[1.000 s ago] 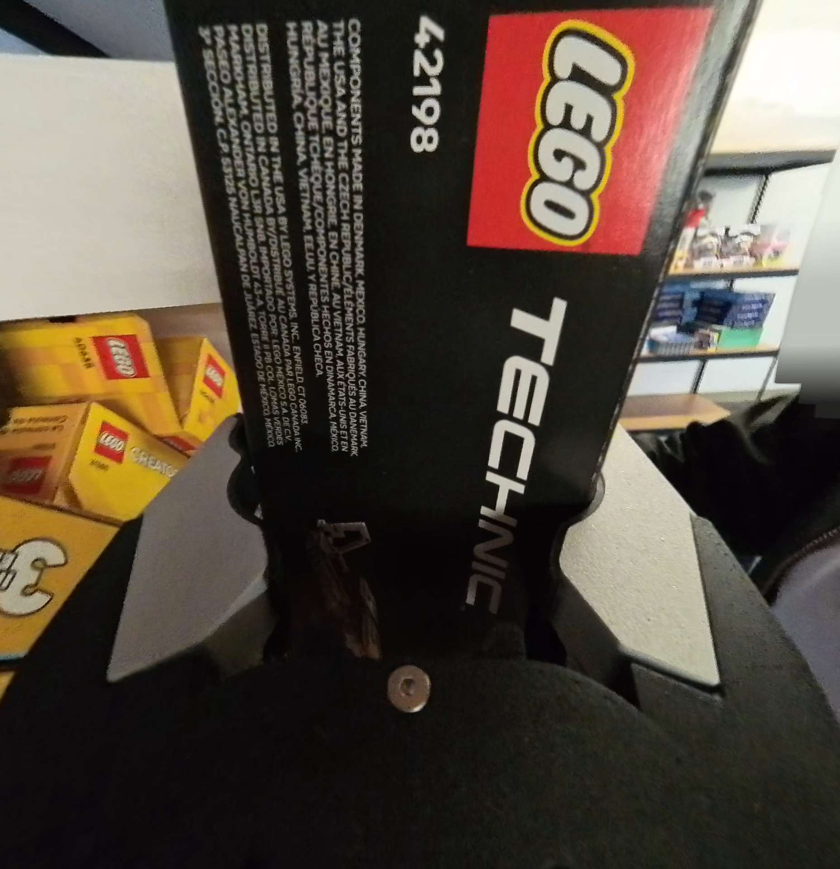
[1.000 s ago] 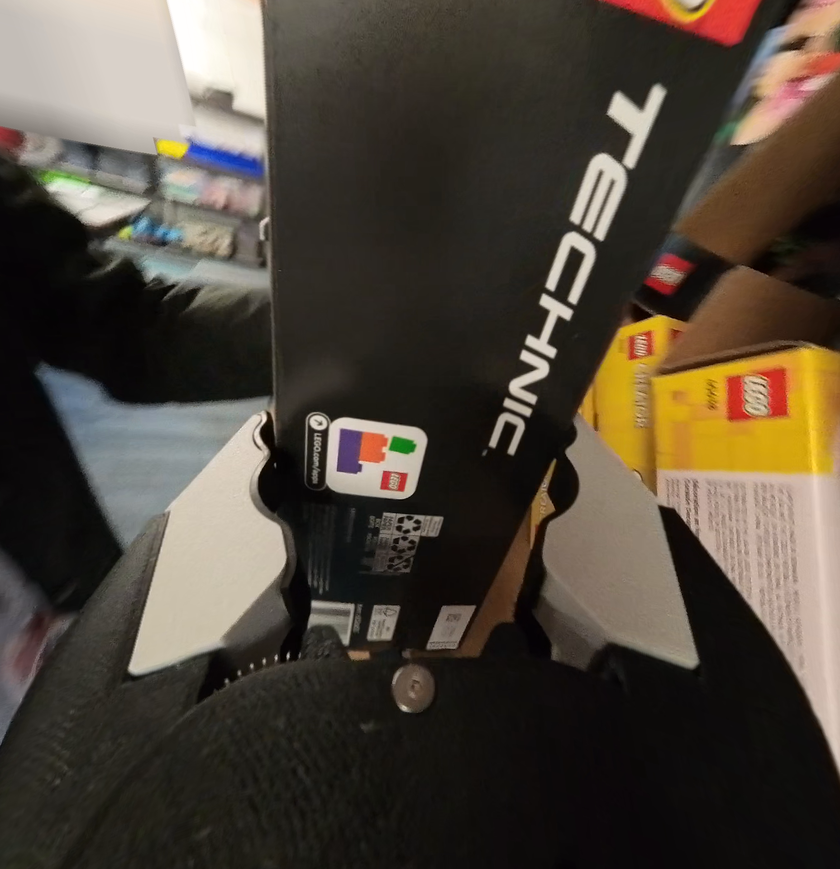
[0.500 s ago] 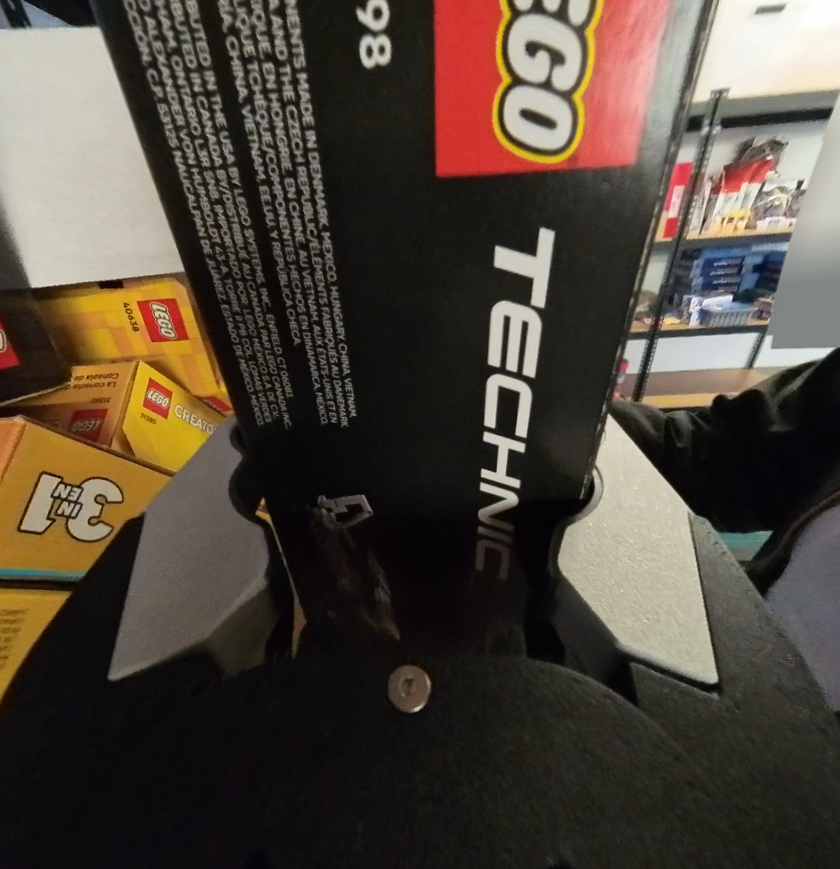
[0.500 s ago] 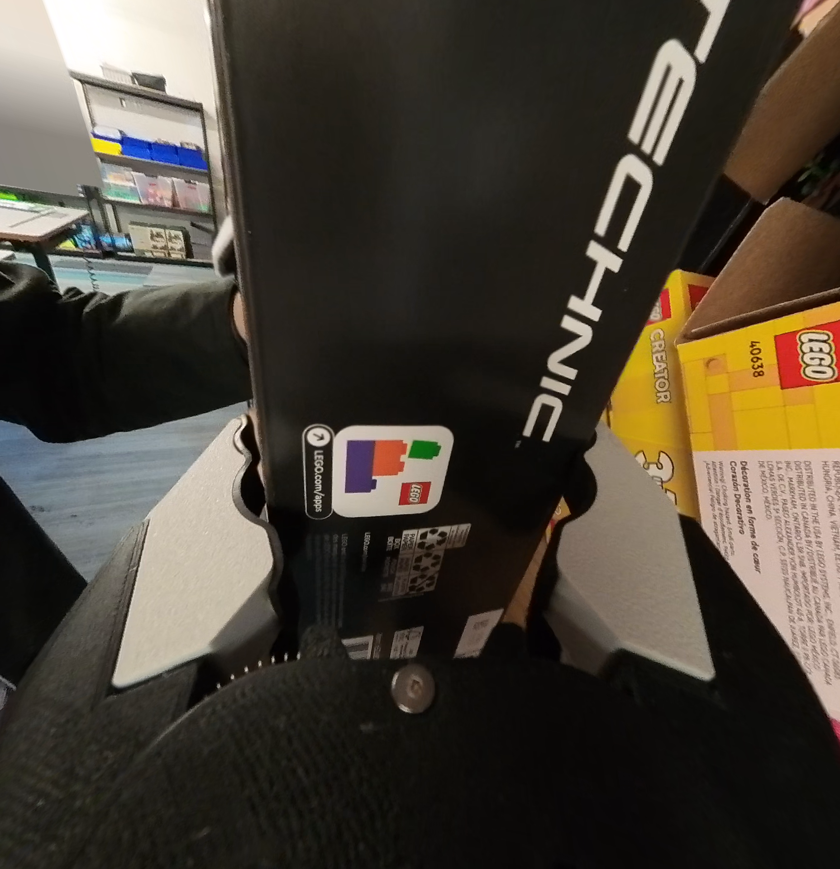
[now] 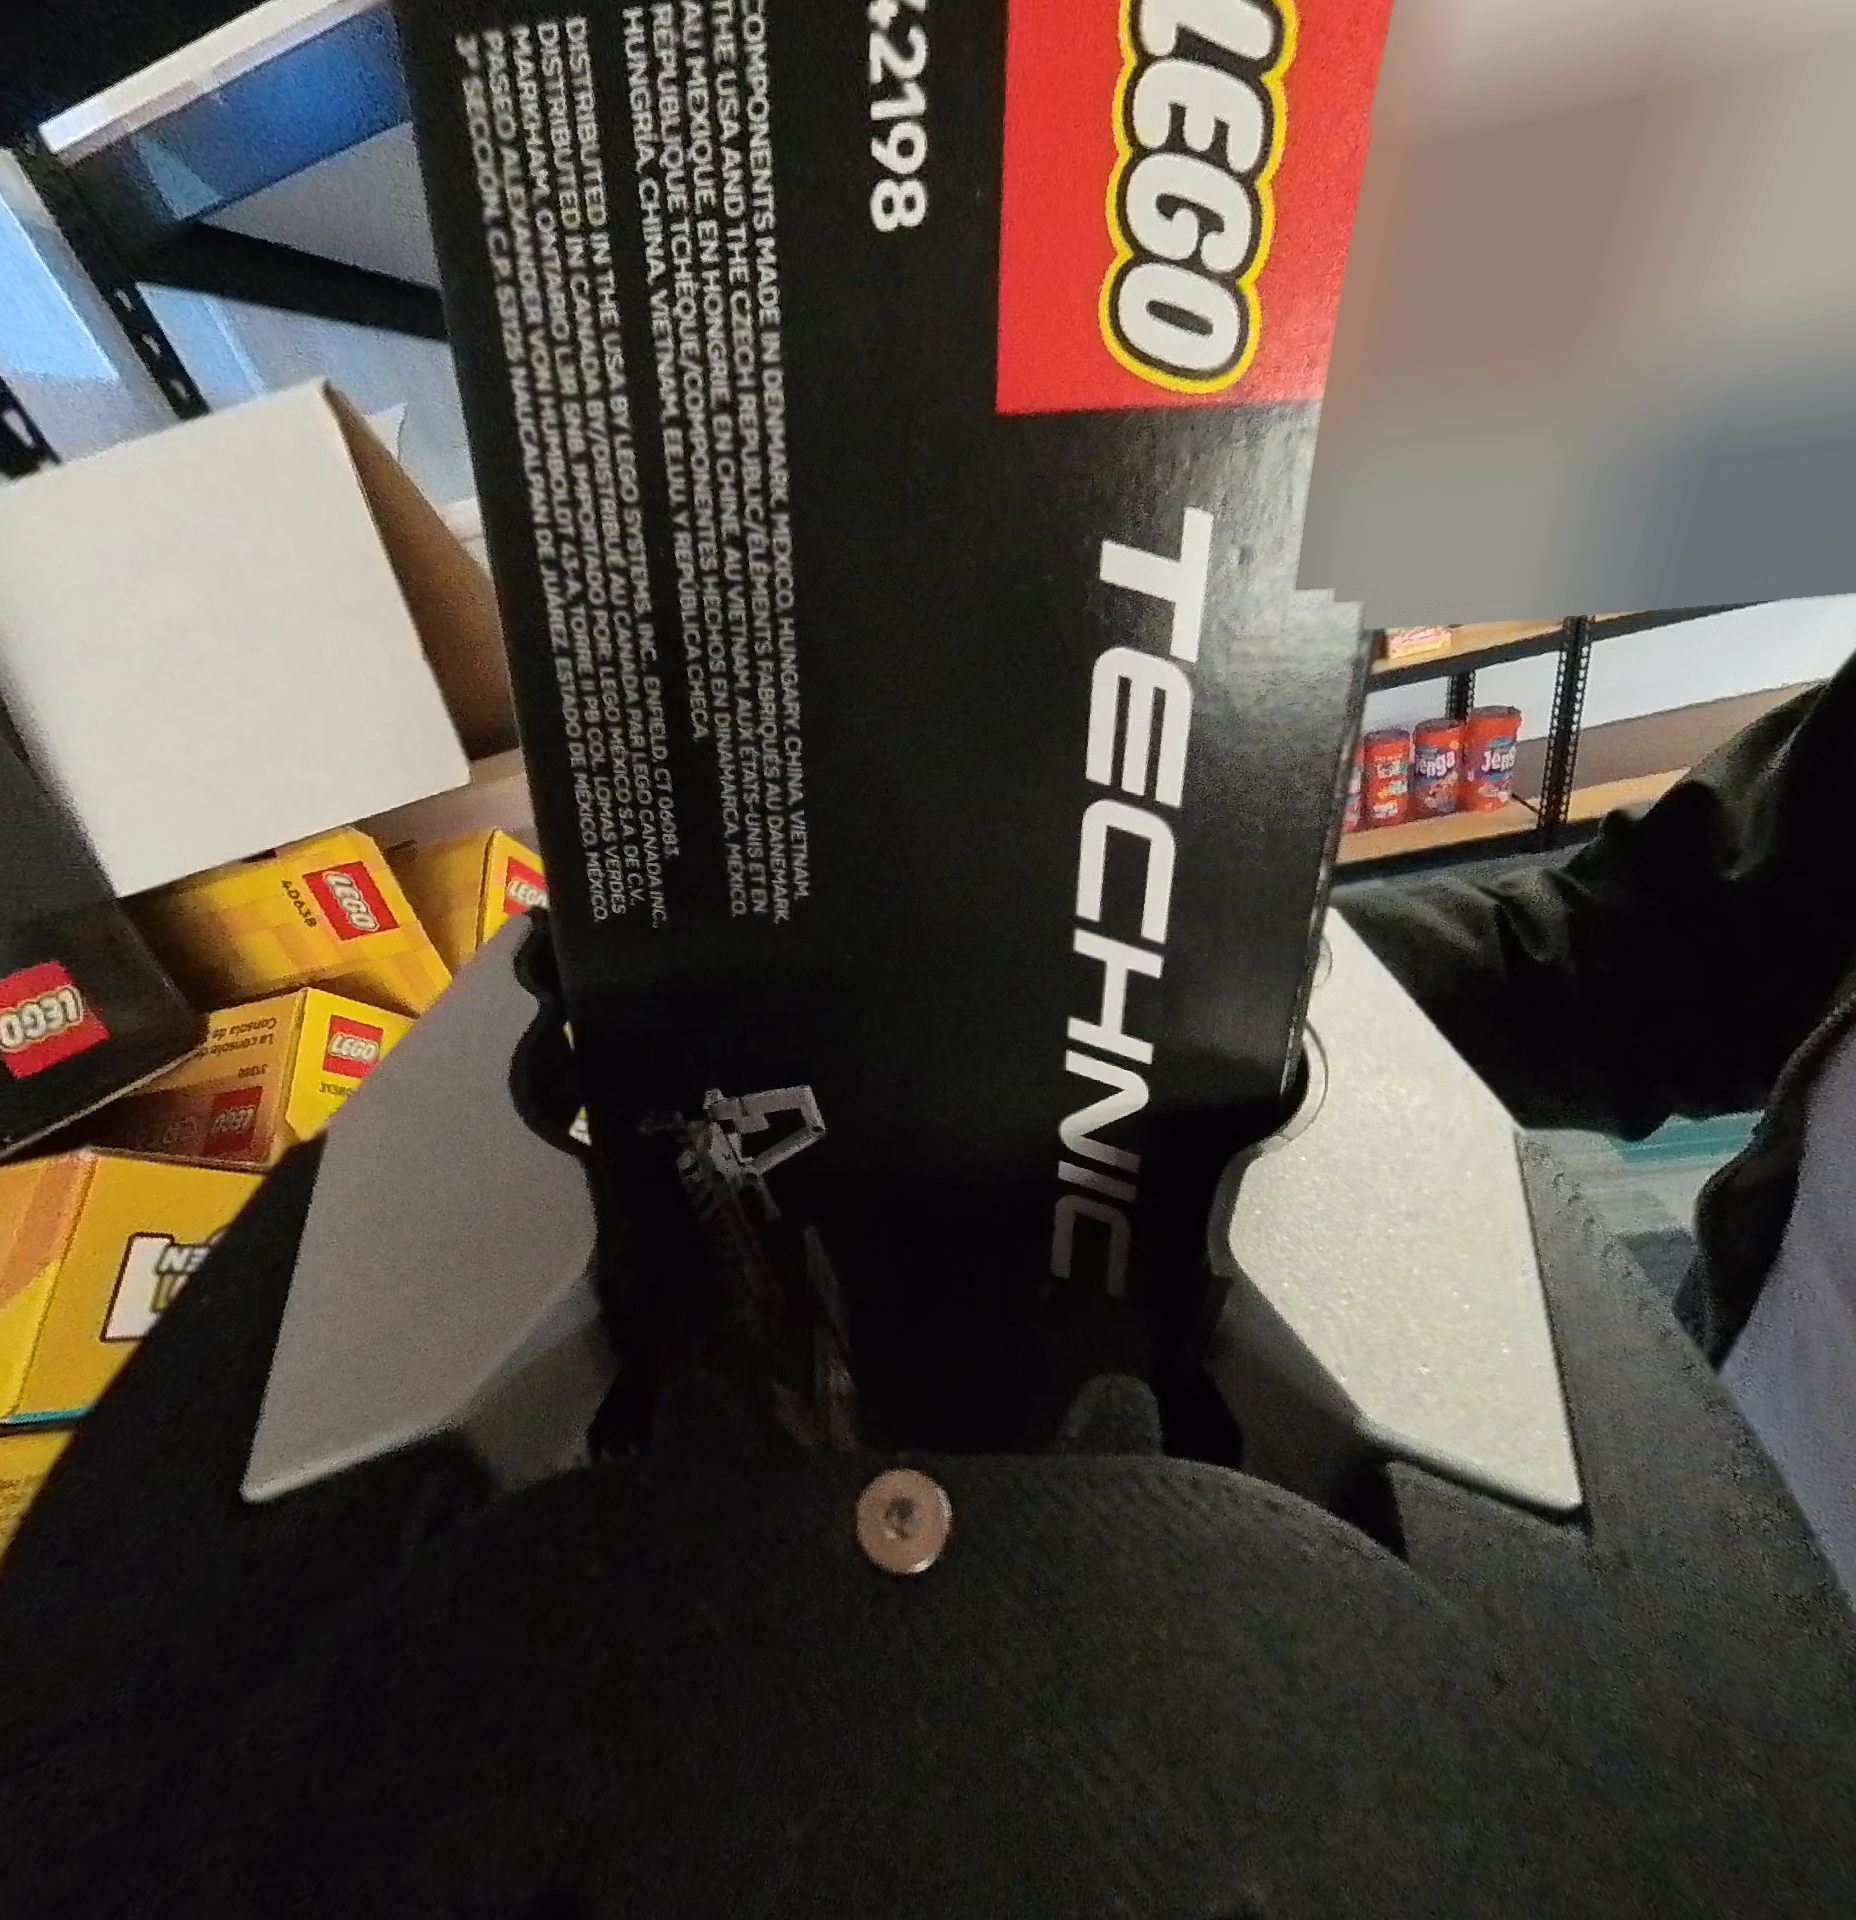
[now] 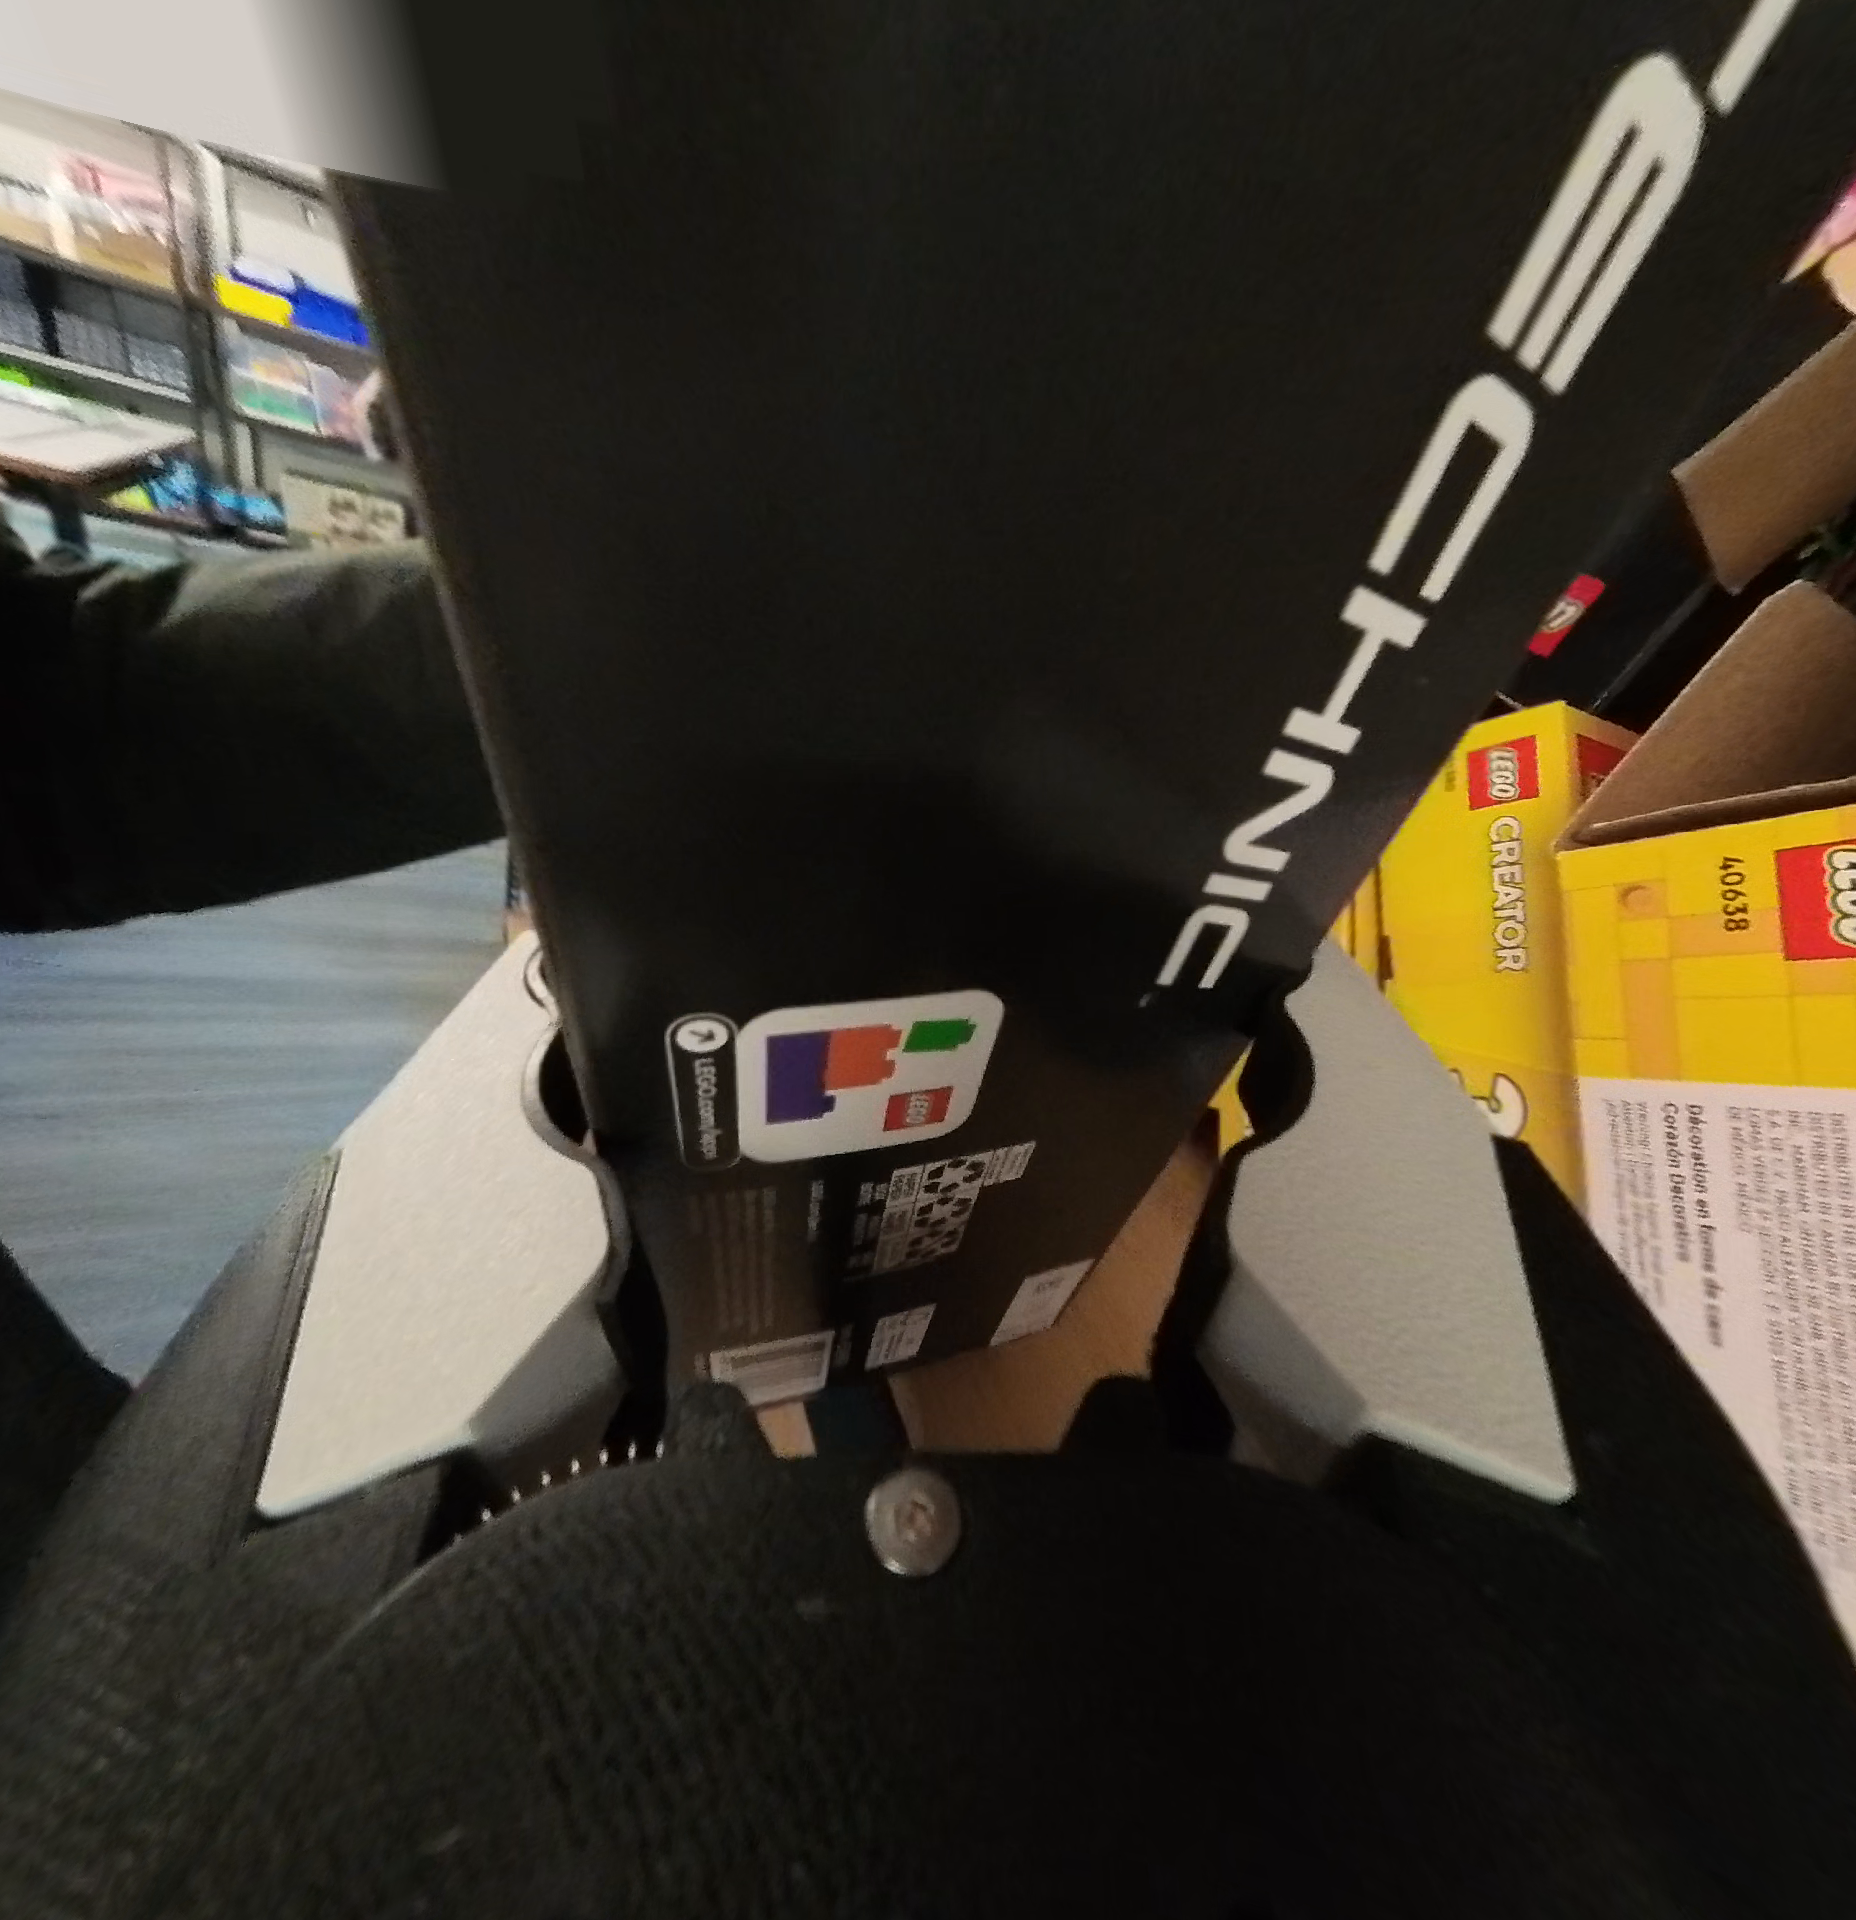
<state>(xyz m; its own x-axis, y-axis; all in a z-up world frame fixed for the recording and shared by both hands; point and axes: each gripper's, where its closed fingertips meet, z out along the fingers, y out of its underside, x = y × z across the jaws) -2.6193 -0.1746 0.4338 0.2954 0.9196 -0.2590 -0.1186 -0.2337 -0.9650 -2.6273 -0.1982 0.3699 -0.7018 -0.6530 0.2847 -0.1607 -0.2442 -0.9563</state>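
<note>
A long black toy box (image 5: 903, 623) with a red logo patch and white print fills the middle of the left wrist view. My left gripper (image 5: 924, 997) is shut on one end of it, a grey finger (image 5: 415, 1195) on each side. The same black box (image 6: 903, 520) fills the right wrist view. My right gripper (image 6: 924, 1018) is shut on its other end, with a grey finger (image 6: 456, 1195) pressed to each side. The box hangs in the air between the two grippers.
Several yellow toy boxes (image 5: 280, 935) lie low on the left, under a white box (image 5: 207, 644) and black shelving. More yellow boxes (image 6: 1682, 987) and open brown cartons (image 6: 1797, 686) stand right. A person's dark sleeve (image 6: 207, 717) and far shelves (image 5: 1526, 748) show behind. One gripper's finger ends stand about 7 centimetres off the other's.
Both grippers keep their hold on the black box. The views have swung: the background shelves and the yellow boxes have shifted, and the box has tilted a little in the right wrist view.
</note>
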